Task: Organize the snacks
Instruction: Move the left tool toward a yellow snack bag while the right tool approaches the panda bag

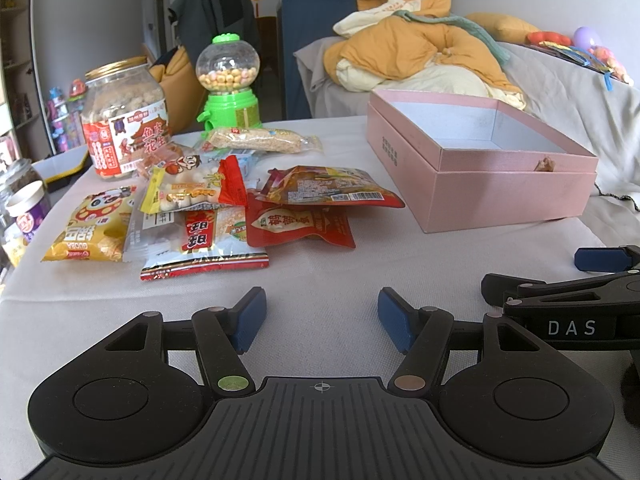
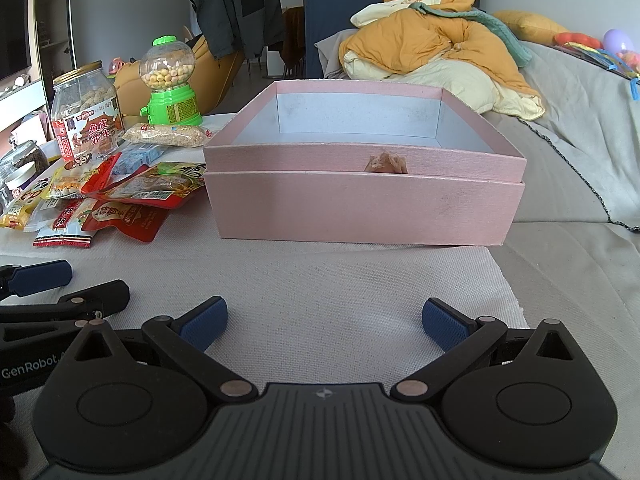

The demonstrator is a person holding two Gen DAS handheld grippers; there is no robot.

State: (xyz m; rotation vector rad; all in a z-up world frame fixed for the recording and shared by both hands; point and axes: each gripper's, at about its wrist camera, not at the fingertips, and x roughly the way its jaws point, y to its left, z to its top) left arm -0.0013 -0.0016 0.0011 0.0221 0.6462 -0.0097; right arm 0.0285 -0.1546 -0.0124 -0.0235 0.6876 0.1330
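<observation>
A pile of snack packets (image 1: 224,208) lies on the white cloth, left of an open pink box (image 1: 480,160); the pile also shows in the right wrist view (image 2: 112,200), left of the box (image 2: 360,200). A peanut jar (image 1: 124,120) and a green candy dispenser (image 1: 230,84) stand behind the pile. My left gripper (image 1: 322,318) is open and empty, low over the cloth in front of the pile. My right gripper (image 2: 324,322) is open and empty, in front of the box. The box looks empty inside as far as I can see.
Glass jars (image 1: 24,200) stand at the table's left edge. A sofa with an orange and cream quilt (image 1: 420,52) lies behind the box. A chair with a dark jacket (image 2: 236,8) stands at the back. The right gripper's fingers (image 1: 600,258) show at the right of the left wrist view.
</observation>
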